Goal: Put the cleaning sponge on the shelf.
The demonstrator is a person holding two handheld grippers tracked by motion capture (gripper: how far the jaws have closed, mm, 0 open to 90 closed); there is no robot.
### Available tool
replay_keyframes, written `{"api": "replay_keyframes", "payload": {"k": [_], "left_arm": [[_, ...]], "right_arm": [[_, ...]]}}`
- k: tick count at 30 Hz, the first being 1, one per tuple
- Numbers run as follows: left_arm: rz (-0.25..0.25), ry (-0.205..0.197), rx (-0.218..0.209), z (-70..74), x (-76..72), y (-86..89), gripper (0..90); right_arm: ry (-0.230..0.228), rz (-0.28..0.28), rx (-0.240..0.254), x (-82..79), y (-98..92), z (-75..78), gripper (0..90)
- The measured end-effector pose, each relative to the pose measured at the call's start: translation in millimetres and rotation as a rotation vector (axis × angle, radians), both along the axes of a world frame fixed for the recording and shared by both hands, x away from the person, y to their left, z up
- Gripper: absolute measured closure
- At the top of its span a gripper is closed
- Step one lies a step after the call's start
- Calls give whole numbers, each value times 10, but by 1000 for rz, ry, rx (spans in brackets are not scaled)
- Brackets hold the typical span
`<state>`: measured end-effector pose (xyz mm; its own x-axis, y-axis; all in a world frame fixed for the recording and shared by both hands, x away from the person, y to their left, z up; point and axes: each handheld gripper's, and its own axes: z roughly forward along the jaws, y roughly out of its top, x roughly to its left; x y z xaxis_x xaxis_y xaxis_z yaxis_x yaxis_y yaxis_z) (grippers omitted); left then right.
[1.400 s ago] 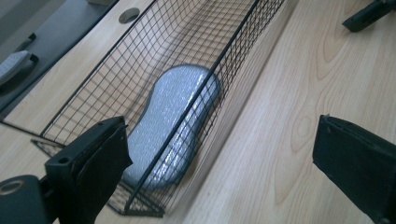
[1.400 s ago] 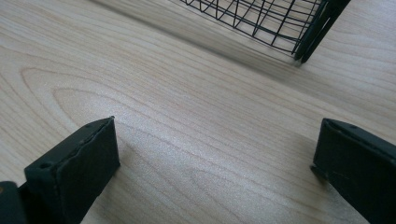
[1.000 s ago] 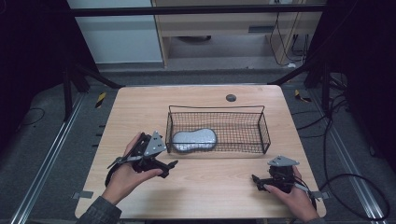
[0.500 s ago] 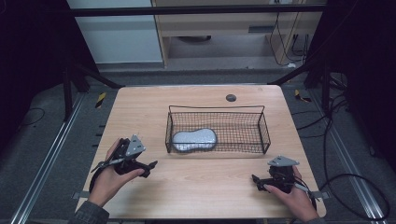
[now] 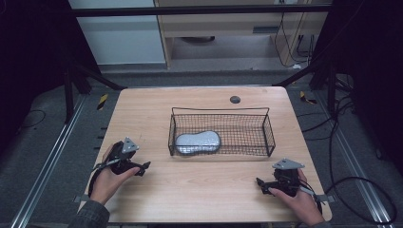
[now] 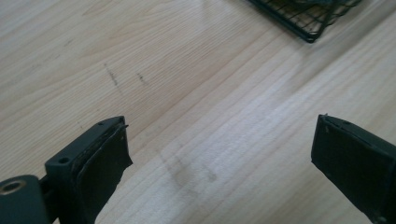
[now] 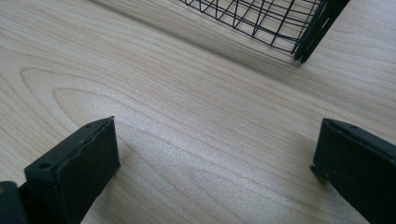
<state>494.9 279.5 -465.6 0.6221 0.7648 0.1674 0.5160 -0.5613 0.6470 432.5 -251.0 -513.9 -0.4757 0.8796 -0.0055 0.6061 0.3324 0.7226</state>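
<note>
Pouch (image 5: 198, 142), grey, in basket (image 5: 268, 135) at frame centre: looks soft and light; grip its narrow waist. Both grippers' jaws apart, holding nothing.

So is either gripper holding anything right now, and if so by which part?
Nothing is held. The left gripper and right gripper both stand open over bare table.
</note>
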Motion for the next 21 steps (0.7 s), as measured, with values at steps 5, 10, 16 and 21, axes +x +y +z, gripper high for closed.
{"api": "replay_keyframes", "payload": {"k": [5, 10, 16, 21], "left_arm": [[37, 23, -10, -100, 137, 24, 35], [69, 27, -29, -160, 258, 35, 35], [108, 35, -66, -241, 367, 49, 34], [124, 38, -75, -305, 403, 64, 34]], "right_arm": [[0, 0, 0, 0, 0, 0, 4], [1, 0, 0, 0, 0, 0, 4], [1, 0, 0, 0, 0, 0, 4], [1, 0, 0, 0, 0, 0, 4]]}}
